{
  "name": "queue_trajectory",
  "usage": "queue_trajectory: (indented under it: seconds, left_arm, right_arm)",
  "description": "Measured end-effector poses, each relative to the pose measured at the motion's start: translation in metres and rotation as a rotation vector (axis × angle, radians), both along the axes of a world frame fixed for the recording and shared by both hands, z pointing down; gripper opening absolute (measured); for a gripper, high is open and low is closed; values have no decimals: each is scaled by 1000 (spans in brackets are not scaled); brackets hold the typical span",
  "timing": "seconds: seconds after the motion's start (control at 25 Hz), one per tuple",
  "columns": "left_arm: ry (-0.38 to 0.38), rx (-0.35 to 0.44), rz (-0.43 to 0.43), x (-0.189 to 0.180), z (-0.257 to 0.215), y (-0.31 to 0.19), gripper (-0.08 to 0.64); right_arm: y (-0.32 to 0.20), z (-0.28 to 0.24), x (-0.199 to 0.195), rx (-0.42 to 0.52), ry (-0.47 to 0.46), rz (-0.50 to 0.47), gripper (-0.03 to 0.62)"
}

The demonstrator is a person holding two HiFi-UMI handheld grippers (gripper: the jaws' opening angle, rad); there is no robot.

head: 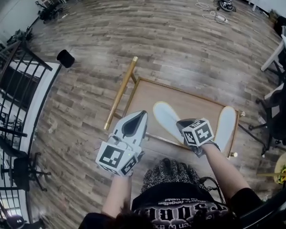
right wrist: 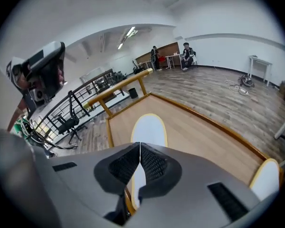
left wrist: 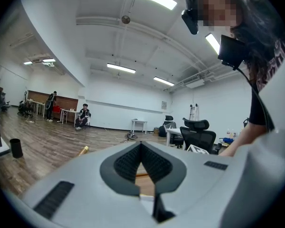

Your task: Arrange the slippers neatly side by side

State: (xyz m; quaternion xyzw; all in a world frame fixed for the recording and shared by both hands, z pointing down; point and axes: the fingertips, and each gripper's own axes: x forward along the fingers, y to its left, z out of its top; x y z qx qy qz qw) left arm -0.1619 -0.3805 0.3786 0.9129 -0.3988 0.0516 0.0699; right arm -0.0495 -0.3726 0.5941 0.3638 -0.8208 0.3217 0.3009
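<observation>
Two white slippers with pale yellow edges lie on a low wooden table (head: 195,103) with a gold rim. One slipper (head: 164,116) (right wrist: 149,129) lies near the middle at an angle. The other slipper (head: 227,123) (right wrist: 266,177) lies apart by the table's right rim. My right gripper (head: 180,123) (right wrist: 140,144) hovers over the heel end of the middle slipper, its jaws shut tip to tip with nothing between them. My left gripper (head: 142,113) (left wrist: 141,144) is held off the table's left front corner, raised and level, shut and empty.
A gold bar (head: 120,92) sticks out from the table's left corner. On the wood floor stand a black cup (head: 65,57) and a black railing (head: 14,80) to the left, and office chairs (head: 276,109) to the right. Cables (head: 214,15) lie far off. A person (left wrist: 83,115) sits far away.
</observation>
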Motion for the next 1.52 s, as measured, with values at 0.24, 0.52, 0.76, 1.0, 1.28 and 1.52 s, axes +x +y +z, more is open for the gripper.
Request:
queue_trajectory:
  seconds: [0.24,0.52,0.76,1.0,1.28,1.52]
  left_arm:
    - [5,-4,-15,-11,5,-4,-6]
    - [7,-16,-25,-27,10,-6,-6]
    - [-4,-37,-28,-33,17,-6,-6]
    - [-13,-52,-27,-34,23,-5,-6]
    - [-14,-53,-29,-37,22,-7,-6]
    - [-17,-44,-1,-22,22,-8,-6]
  right_arm:
    - [-17,22,-2,1,70,15,6]
    - [-29,30,-22,-2,62,-25,79]
    - [-38,52,-19,-25,120,4,110]
    - [-38,73,-17,-69,166,1,115]
    - [-43,71,-8,-87,214,59,24]
    - [-42,50,16,-97,190,171,20]
